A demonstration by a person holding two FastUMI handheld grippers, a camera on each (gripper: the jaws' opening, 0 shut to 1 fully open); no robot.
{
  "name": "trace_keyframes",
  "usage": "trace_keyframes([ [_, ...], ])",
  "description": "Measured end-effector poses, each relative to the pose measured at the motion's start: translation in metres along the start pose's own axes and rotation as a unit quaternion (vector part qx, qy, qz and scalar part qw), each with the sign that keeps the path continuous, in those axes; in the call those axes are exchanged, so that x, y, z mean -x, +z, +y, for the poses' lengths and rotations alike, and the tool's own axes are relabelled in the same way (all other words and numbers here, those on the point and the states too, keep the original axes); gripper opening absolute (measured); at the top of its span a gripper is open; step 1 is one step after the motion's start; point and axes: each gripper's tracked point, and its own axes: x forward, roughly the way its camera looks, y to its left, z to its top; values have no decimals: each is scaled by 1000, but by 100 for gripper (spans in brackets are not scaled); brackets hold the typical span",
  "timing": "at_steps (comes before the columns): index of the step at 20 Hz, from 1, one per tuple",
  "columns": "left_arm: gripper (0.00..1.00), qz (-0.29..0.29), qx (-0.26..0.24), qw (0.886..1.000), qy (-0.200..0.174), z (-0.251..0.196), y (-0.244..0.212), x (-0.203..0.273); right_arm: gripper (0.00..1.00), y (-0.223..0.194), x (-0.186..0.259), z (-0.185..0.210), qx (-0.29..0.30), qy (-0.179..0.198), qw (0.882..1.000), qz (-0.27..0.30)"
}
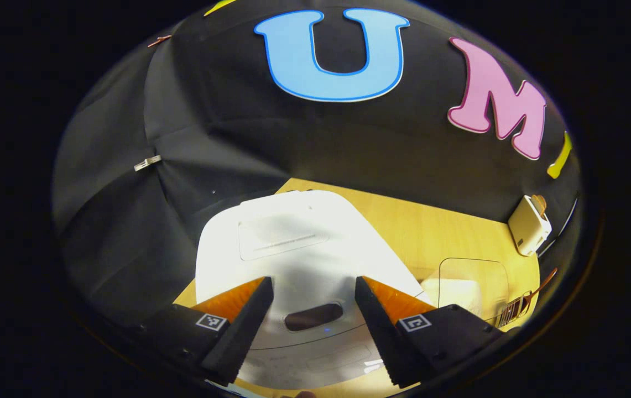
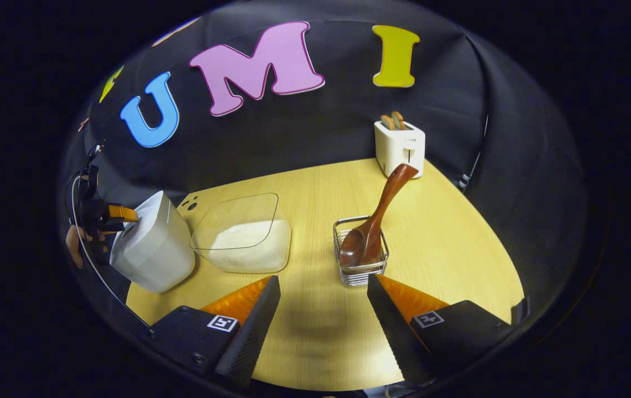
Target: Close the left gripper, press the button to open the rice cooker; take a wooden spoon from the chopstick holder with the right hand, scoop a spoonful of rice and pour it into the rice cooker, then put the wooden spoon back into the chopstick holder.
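The left gripper [image 1: 314, 320] hangs over the closed rice cooker [image 1: 293, 249], jaws apart, its button [image 1: 313, 317] directly between them.

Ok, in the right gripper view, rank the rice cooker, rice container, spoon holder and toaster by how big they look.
1. Rice container and rice cooker: look about alike, so no ranking between them.
2. Toaster: it stands farthest back, so its real size is unsure.
3. Spoon holder: smallest.

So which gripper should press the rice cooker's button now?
The left gripper. It hovers open right above the closed rice cooker. The right gripper faces the wooden spoon instead.
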Motion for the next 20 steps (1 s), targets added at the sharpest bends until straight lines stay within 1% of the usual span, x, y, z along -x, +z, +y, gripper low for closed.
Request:
trace_keyframes([
  [1,96,-8,6,1000,-9,2,4,4,98,2,5,3,-2,-6,1000,-5],
  [4,96,-50,33,998,-32,8,26,24,99,22,17,15,-7,-21,999,-40],
  [5,96,-64,34,996,-42,9,31,34,99,27,23,21,-7,-23,999,-48],
  [7,95,-96,15,994,-57,15,46,62,98,43,35,34,-10,-23,997,-75],
  [8,96,-118,3,991,-58,18,54,78,99,51,42,41,-9,-24,996,-87],
  [9,96,-140,-8,988,-62,19,60,92,99,58,50,48,-4,-24,995,-101],
  [12,95,-191,-22,977,-92,9,71,141,98,83,73,73,14,-18,989,-144],
  [14,95,-212,-24,971,-109,4,71,171,98,96,89,91,17,-7,985,-170],
  [16,95,-211,-27,970,-121,3,61,193,98,106,110,109,11,9,982,-190],
  [19,95,-224,-29,964,-137,0,48,220,98,117,133,116,9,14,974,-225],
  [20,95,-223,-28,964,-140,0,40,226,98,117,141,117,7,12,972,-233],
])
